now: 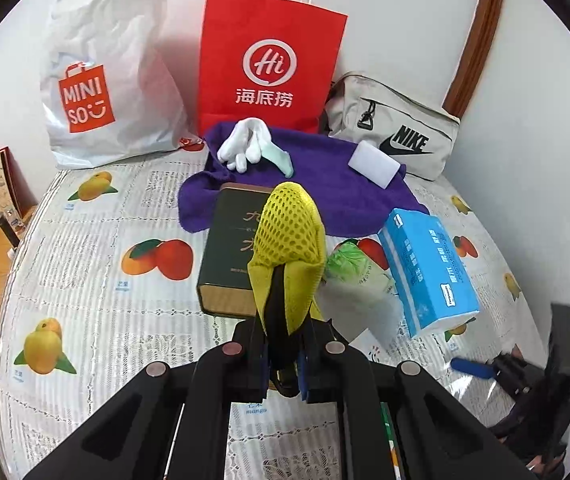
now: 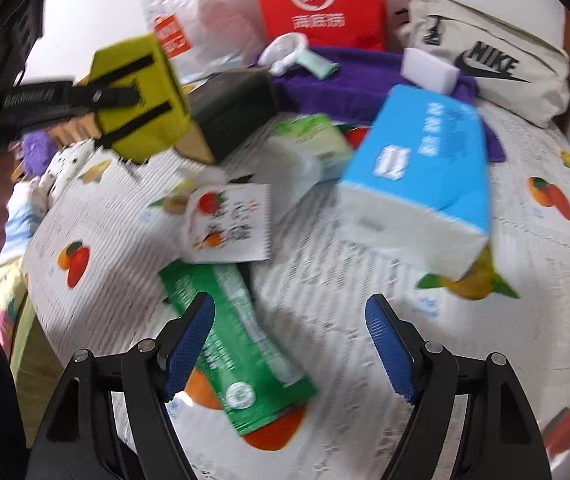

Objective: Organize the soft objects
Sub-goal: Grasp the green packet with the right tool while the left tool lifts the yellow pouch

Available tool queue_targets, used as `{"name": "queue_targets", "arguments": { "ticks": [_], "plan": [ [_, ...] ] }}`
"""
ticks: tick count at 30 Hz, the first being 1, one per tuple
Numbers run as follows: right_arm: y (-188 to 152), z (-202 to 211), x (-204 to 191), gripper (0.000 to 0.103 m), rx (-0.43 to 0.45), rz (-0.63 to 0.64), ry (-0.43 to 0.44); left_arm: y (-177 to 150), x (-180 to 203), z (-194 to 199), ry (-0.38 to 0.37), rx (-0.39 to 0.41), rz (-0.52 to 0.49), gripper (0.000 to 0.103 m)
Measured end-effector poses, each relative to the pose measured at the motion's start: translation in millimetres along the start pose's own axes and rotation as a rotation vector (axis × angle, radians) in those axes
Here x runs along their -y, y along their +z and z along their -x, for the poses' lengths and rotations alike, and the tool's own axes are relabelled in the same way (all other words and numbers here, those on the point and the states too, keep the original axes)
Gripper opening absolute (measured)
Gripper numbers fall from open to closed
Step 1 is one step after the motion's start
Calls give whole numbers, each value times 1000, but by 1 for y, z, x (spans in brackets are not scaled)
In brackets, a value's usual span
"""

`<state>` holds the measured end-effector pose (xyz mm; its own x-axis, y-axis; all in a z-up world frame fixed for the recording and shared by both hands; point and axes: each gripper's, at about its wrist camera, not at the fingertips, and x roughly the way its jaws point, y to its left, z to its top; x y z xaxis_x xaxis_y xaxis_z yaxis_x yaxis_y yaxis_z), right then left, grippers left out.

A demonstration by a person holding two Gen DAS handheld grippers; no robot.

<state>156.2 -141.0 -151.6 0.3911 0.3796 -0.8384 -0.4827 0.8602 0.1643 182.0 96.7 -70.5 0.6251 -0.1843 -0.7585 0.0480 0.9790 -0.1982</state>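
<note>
Left wrist: my left tongs (image 1: 285,364) clamp the yellow pouch (image 1: 289,240), lifted off the bench (image 1: 85,240). Right tongs (image 2: 289,344) gape, empty (tissues (image 2: 425,184), socks (image 1: 245,144) still unsorted).

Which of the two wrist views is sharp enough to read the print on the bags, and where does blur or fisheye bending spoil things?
Left wrist view: sharp, the red paper bag and the white plastic bag logos read cleanly; its edges bow the wooden frame. Right wrist view: motion-smeared, the blue tissue pack lettering and the green packet unreadable, only the right tongs fairly crisp.
</note>
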Motion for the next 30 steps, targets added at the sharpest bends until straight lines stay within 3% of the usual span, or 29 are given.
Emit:
{"name": "queue_targets", "arguments": {
  "ticks": [5, 10, 11, 13, 14, 15, 20, 30],
  "plan": [
    [-11, -14, -17, 80, -33, 47, 34, -5, -6, 4, -5, 0, 14, 10],
    [-20, -22, -39, 88, -14, 169, -36, -10, -8, 9, -17, 11, 23, 10],
    [-22, -23, -42, 87, -4, 185, -44, -10, -9, 10, -17, 13, 27, 10],
    [-25, -23, -48, 72, 27, 213, -53, -12, -8, 11, -18, 14, 26, 10],
    [-24, -22, -48, 52, 35, 203, -45, -12, -8, 11, -20, 14, 26, 10],
    [-24, -20, -46, 46, 37, 194, -36, -13, -8, 11, -21, 12, 24, 10],
    [-21, -13, -34, 37, 11, 113, 23, -15, -8, 13, -27, 11, 27, 10],
    [-19, 13, -27, 36, 36, 57, 61, -20, -7, 18, -33, 13, 36, 10]
  ]
}}
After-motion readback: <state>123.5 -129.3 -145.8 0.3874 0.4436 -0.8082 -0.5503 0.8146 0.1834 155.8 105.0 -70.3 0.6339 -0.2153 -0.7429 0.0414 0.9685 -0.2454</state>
